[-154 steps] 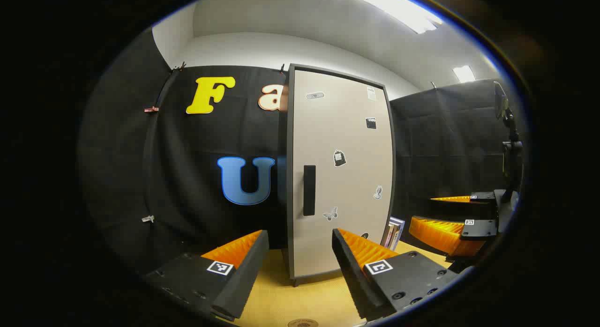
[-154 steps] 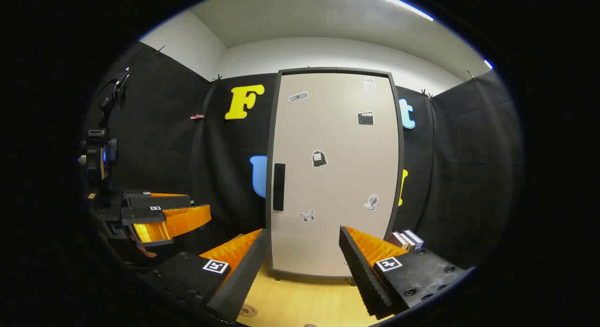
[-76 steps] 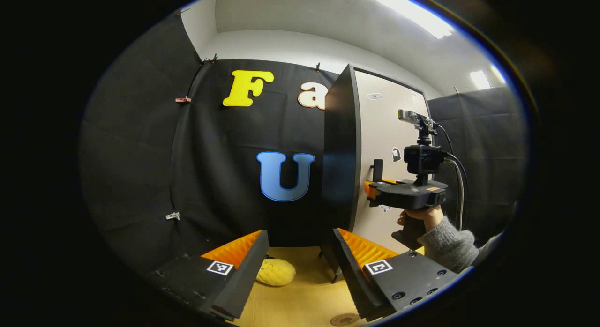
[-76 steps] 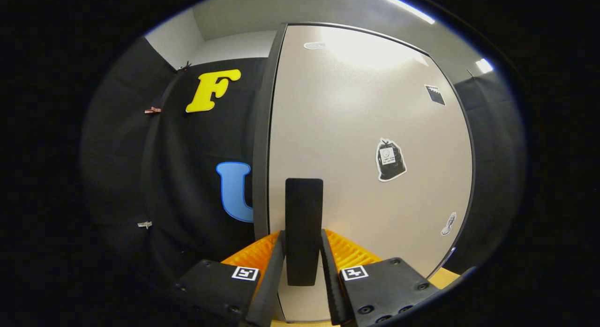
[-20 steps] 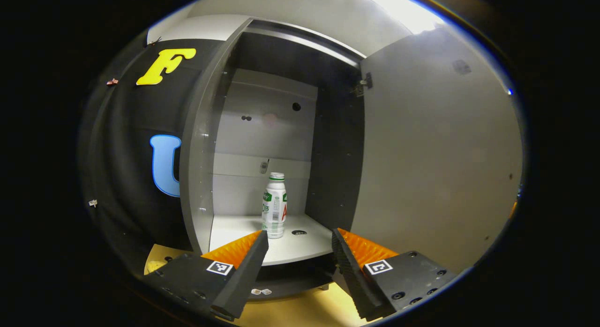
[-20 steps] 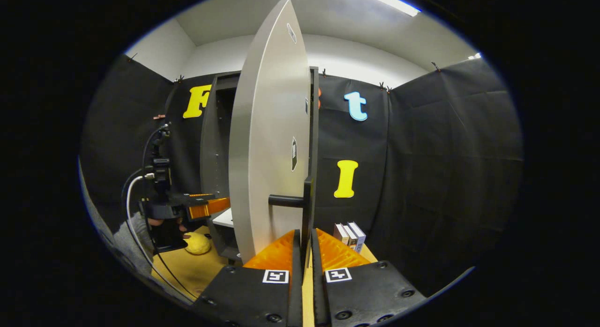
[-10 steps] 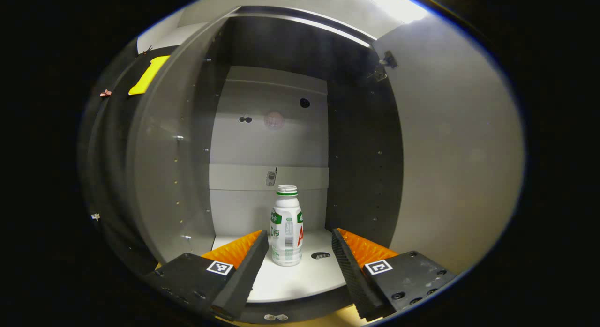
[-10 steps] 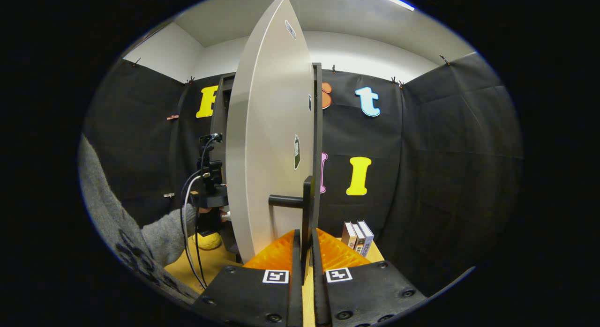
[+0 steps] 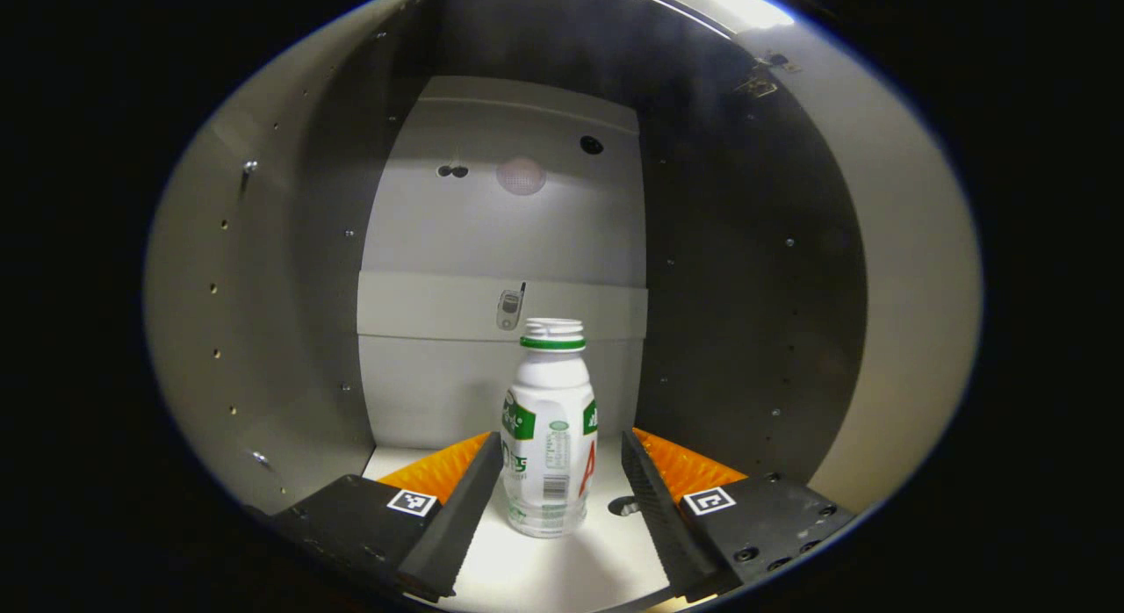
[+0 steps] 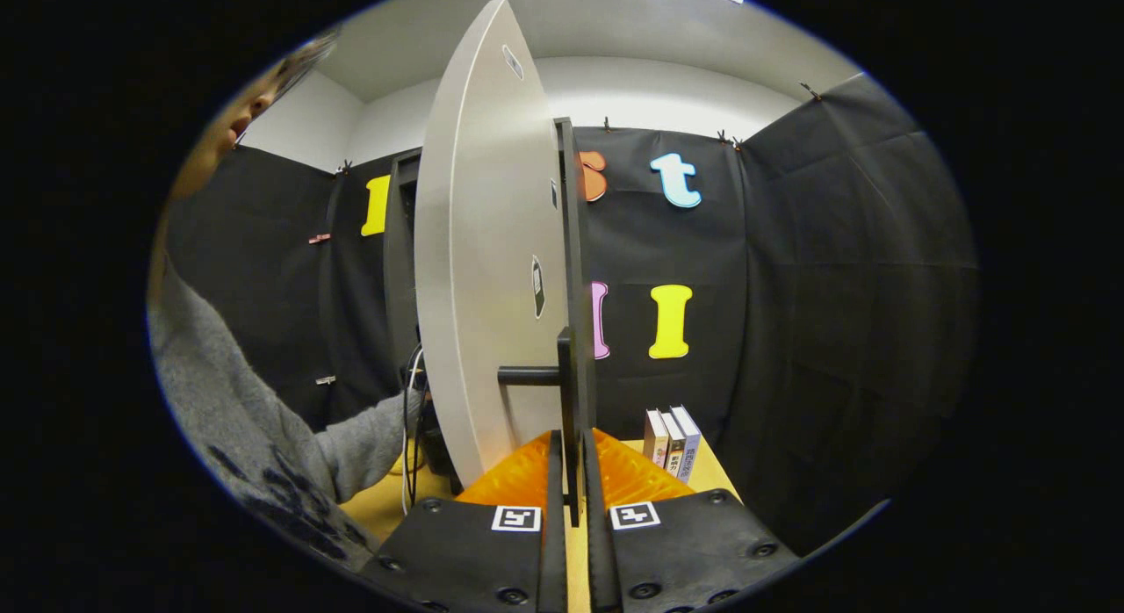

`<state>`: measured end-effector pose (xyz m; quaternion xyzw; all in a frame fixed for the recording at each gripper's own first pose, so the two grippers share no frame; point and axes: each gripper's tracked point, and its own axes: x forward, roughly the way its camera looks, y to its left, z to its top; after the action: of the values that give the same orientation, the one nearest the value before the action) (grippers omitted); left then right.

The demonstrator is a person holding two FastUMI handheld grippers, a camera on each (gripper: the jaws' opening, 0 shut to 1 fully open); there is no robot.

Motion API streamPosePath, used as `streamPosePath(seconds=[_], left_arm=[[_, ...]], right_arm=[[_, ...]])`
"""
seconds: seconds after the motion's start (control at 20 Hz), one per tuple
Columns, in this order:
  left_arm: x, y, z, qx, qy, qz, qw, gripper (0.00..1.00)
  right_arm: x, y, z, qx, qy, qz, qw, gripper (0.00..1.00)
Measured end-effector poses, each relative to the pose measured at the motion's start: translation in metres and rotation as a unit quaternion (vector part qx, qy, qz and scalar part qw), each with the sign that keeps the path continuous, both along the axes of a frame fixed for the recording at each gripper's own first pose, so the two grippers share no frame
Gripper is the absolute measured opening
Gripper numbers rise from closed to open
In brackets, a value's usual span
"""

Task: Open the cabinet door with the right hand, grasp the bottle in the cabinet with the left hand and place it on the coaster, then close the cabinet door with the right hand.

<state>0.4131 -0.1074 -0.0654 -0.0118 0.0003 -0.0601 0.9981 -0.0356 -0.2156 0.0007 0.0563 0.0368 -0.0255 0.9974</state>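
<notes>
Bottle (image 9: 546, 437) now stands upright between the spread fingers of the left gripper (image 9: 553, 494), which has advanced into the cabinet since half a second ago; the grasp looks ready to close. The right gripper (image 10: 567, 481) stays pinched on the door handle (image 10: 566, 393), holding the cabinet door (image 10: 487, 270) open. The white shelf (image 9: 571, 578) carries the bottle near a small hole, with free room on both sides.

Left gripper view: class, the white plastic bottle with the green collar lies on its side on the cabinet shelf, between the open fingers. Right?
Not quite: the white plastic bottle stands upright on the cabinet shelf, between the open left gripper fingers, as the left gripper view shows.
</notes>
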Motion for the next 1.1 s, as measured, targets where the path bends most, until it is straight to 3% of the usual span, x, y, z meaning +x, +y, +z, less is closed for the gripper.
streamPosePath(seconds=[0.05, 0.2, 0.25, 0.3, 0.5, 0.55, 0.6, 0.85, 1.1], left_arm=[[0.007, 0.001, -0.001, 0.002, 0.001, 0.001, 1.000, 0.87], [0.023, 0.002, -0.009, 0.003, 0.007, 0.006, 1.000, 0.87], [0.028, 0.002, -0.012, 0.000, 0.011, 0.009, 1.000, 0.87], [0.031, 0.003, -0.014, -0.004, 0.017, 0.011, 1.000, 0.85], [0.041, 0.005, -0.020, -0.014, 0.026, 0.014, 0.999, 0.86], [0.042, 0.006, -0.020, -0.013, 0.025, 0.016, 0.999, 0.85], [0.042, 0.004, -0.019, -0.015, 0.026, 0.012, 0.999, 0.83], [0.009, -0.004, 0.005, -0.016, 0.009, -0.008, 1.000, 0.80], [-0.062, -0.003, 0.034, -0.041, -0.015, -0.021, 0.999, 0.80]], right_arm=[[0.002, -0.001, -0.003, 0.001, 0.006, 0.000, 1.000, 0.13], [0.008, 0.001, -0.014, -0.007, 0.027, 0.006, 1.000, 0.13], [0.010, 0.002, -0.015, -0.008, 0.030, 0.012, 0.999, 0.05], [0.009, -0.002, -0.014, -0.007, 0.030, 0.015, 0.999, 0.15], [0.005, -0.003, -0.012, 0.009, 0.028, 0.016, 0.999, 0.11], [0.002, -0.003, -0.010, 0.012, 0.024, 0.017, 1.000, 0.19], [-0.001, -0.004, -0.009, 0.013, 0.019, 0.018, 1.000, 0.12], [-0.005, -0.002, -0.005, 0.020, 0.007, 0.031, 0.999, 0.13], [-0.011, 0.001, -0.007, 0.009, 0.004, 0.049, 0.999, 0.15]])
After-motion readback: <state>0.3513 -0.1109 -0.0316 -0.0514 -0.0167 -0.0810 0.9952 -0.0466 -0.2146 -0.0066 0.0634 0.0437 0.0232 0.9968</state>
